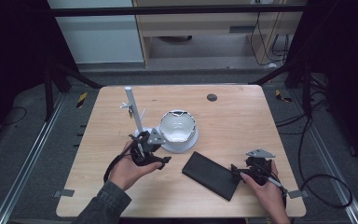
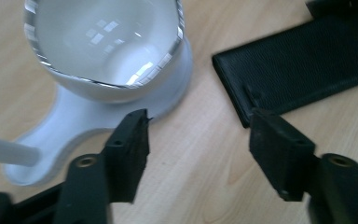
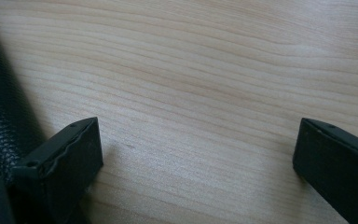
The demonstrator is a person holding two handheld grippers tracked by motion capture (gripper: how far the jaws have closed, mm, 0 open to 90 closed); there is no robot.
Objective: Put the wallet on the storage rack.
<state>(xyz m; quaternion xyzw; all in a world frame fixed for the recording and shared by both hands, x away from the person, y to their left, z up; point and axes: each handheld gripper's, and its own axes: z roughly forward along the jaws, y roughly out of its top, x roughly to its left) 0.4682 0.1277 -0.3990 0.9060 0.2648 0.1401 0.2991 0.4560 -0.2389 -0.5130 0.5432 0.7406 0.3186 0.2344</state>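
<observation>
Wooden table [image 1: 242, 121] stands on a grey floor, dark curtains at both sides and a pale cabinet behind it. On the table, toward the left of centre, sits a white lamp base [image 1: 182, 142] carrying a tilted white bowl-shaped head [image 1: 177, 125] with a bright reflective rim; a thin white post [image 1: 134, 109] rises from the narrow end of the same base. A black textured case [image 1: 210, 175] lies flat, skewed, to the right of the base and well clear of it. A small dark round grommet [image 1: 211, 97] sits near the far edge.

Left gripper [image 2: 198, 144] is low over the table just in front of the lamp base, jaws parted with only bare wood between them; one jaw tip is just beside the base edge, and whether it touches cannot be told. The other jaw tip overlaps the near corner of the case in the left gripper view. Nothing is pinched.

Right gripper [image 3: 196, 154] is at the right end of the case, jaws spread wide over bare wood, with the case just beside one jaw. It holds nothing.
</observation>
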